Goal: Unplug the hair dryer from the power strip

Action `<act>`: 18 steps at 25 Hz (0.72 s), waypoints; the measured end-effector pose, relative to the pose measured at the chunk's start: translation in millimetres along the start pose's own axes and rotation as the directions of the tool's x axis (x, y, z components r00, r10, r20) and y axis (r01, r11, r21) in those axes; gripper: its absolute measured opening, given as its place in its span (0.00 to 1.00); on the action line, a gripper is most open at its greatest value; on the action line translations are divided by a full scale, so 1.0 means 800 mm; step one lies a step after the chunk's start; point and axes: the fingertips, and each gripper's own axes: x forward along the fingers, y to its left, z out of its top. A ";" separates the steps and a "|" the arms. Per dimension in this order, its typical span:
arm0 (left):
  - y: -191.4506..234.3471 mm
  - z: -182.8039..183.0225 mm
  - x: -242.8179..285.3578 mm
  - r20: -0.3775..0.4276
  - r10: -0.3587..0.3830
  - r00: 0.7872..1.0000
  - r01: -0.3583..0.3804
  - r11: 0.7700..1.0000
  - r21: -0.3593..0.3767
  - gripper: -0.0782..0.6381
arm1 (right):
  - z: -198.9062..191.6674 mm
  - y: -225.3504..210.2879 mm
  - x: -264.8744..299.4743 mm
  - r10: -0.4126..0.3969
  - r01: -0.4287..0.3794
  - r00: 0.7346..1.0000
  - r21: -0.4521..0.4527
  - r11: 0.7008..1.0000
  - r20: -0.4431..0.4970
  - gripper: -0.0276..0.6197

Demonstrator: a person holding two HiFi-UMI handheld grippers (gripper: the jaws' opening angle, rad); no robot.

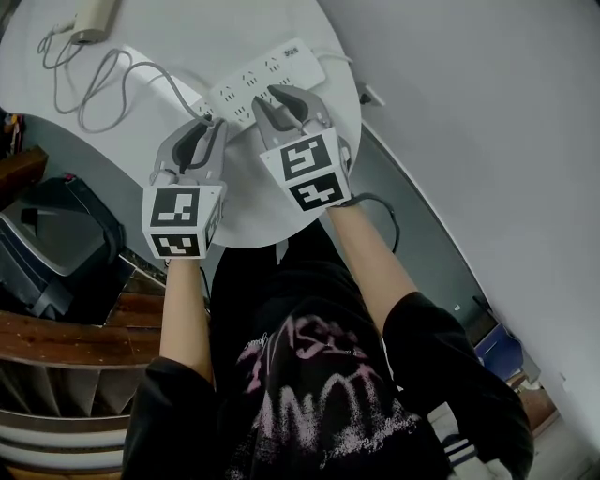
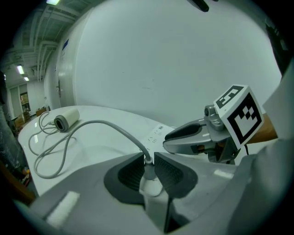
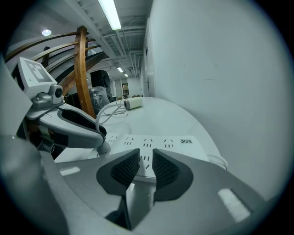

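Observation:
A white power strip (image 1: 267,80) lies on a round white table (image 1: 178,37). The grey hair dryer (image 1: 94,19) rests at the far left, and its cable (image 1: 141,75) loops back to a plug (image 2: 149,176) at the strip's left end. My left gripper (image 1: 214,122) is shut on that plug, with the cable rising out between the pads (image 2: 170,172). In the right gripper view the plug (image 3: 104,147) still sits against the strip (image 3: 161,144). My right gripper (image 1: 281,101) rests on top of the strip, its jaws drawn to a narrow slit with nothing between them.
The table's rim (image 1: 281,234) curves just in front of the person's body. A dark chair (image 1: 56,244) and wooden shelving (image 1: 66,342) stand at the left. The strip's own white cord (image 1: 339,58) runs off toward the grey wall at the right.

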 end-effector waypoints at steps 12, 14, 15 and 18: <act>0.001 -0.001 0.000 -0.012 0.003 1.000 -0.003 1.000 0.000 0.20 | -0.001 -0.001 0.001 0.000 0.001 1.000 0.008 1.000 -0.002 0.18; 0.001 0.000 0.000 -0.012 -0.001 1.000 0.000 1.000 -0.003 0.19 | -0.001 -0.001 0.002 -0.003 0.003 1.000 0.007 1.000 -0.009 0.18; 0.001 0.000 -0.001 -0.012 -0.002 1.000 0.002 1.000 -0.003 0.19 | -0.001 -0.001 0.001 -0.006 0.006 1.000 0.002 1.000 -0.013 0.18; 0.000 0.001 -0.003 -0.010 0.001 1.000 -0.001 1.000 -0.002 0.19 | 0.001 0.000 0.001 -0.012 0.012 1.000 -0.009 1.000 -0.015 0.18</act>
